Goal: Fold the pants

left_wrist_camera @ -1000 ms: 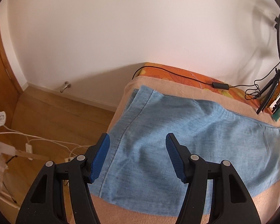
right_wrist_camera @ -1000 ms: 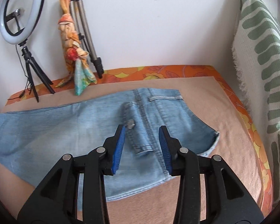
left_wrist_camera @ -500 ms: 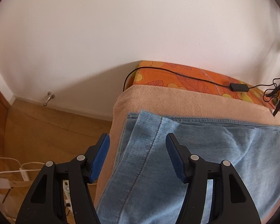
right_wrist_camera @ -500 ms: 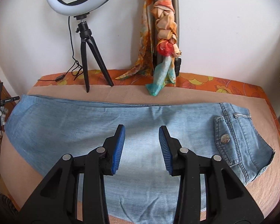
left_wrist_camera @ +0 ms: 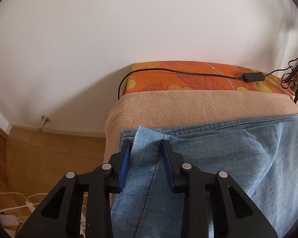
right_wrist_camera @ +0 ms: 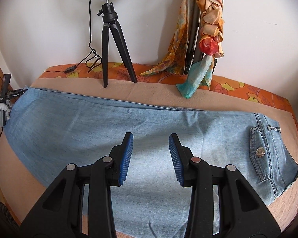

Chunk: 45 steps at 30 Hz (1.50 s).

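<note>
Light blue denim pants [right_wrist_camera: 113, 127] lie flat, lengthwise, on a tan blanket [right_wrist_camera: 161, 95], waist and buttoned back pocket [right_wrist_camera: 260, 152] at the right, leg hems at the left. My left gripper [left_wrist_camera: 147, 144] has closed in on the far corner of the leg hem [left_wrist_camera: 147, 138], which bunches up between its blue pads at the blanket's left end. My right gripper [right_wrist_camera: 151, 138] is open and empty, hovering over the middle of the pants.
A ring light on a black tripod [right_wrist_camera: 109, 45] and a second tripod draped with an orange scarf [right_wrist_camera: 206, 29] stand at the back on the orange floral sheet [right_wrist_camera: 248, 93]. A black cable [left_wrist_camera: 188, 73] runs along it. The bed edge drops to wooden floor [left_wrist_camera: 49, 158] on the left.
My left gripper moved forward to the hem corner and closed on it. My right gripper swung left from the waist to the middle of the pants, staying open.
</note>
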Each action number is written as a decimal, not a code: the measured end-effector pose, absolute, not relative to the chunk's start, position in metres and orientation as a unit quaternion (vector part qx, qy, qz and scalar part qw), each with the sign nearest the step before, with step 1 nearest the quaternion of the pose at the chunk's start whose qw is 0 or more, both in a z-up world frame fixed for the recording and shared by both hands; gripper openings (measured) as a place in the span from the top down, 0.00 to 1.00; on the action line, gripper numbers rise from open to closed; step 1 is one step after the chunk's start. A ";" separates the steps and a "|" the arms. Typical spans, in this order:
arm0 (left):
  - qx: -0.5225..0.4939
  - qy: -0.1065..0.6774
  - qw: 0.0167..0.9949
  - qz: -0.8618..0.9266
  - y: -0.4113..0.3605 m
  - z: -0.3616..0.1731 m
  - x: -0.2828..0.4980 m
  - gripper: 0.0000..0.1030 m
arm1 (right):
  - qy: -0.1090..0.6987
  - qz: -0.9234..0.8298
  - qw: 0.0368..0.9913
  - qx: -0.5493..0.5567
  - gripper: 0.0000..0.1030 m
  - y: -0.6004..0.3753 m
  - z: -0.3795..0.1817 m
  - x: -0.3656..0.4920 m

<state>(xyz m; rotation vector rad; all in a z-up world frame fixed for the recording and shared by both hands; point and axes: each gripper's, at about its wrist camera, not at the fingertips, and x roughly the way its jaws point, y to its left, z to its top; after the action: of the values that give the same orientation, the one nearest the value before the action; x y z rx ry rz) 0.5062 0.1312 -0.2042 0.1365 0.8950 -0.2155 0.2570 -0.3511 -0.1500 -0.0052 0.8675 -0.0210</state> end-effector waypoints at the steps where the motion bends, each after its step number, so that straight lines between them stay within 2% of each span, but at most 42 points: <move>1: 0.069 0.428 0.895 -0.103 0.131 -0.204 0.505 0.78 | 0.420 -0.010 0.907 -0.004 0.62 -0.349 -0.150 0.258; 3: 0.072 0.419 0.900 -0.099 0.131 -0.201 0.502 0.89 | 0.422 -0.006 0.907 -0.007 0.62 -0.345 -0.150 0.260; 5: 0.061 0.402 0.909 -0.092 0.136 -0.196 0.500 0.91 | 0.421 -0.002 0.907 -0.011 0.62 -0.341 -0.151 0.262; 12: 0.059 0.398 0.913 -0.059 0.136 -0.201 0.504 0.92 | 0.441 0.026 0.896 -0.046 0.62 -0.325 -0.164 0.283; 17: -0.010 0.388 0.920 -0.058 0.160 -0.198 0.502 0.92 | 0.468 0.109 0.869 -0.117 0.62 -0.307 -0.183 0.317; 20: 0.024 0.393 0.918 -0.053 0.153 -0.199 0.502 0.92 | 0.472 0.127 0.855 -0.172 0.62 -0.294 -0.196 0.340; 33: 0.041 0.391 0.918 -0.051 0.146 -0.196 0.503 0.92 | 0.494 0.235 0.802 -0.240 0.61 -0.241 -0.228 0.393; 34: 0.041 0.390 0.918 -0.051 0.146 -0.197 0.503 0.92 | 0.496 0.237 0.801 -0.237 0.62 -0.241 -0.229 0.393; 35: 0.040 0.390 0.919 -0.051 0.145 -0.197 0.503 0.92 | 0.498 0.241 0.799 -0.235 0.73 -0.240 -0.229 0.391; 38: 0.038 0.386 0.920 -0.052 0.145 -0.196 0.500 0.92 | 0.488 0.233 0.797 -0.269 0.87 -0.233 -0.231 0.378; 45: 0.039 0.377 0.924 -0.049 0.147 -0.191 0.494 0.92 | 0.445 0.199 0.820 -0.302 0.93 -0.227 -0.209 0.365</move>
<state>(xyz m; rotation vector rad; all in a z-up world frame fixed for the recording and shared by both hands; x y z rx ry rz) 0.4944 0.1466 -0.1910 0.0797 0.7731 -0.1010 0.3648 -0.2275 -0.2087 -0.6427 0.9469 0.4228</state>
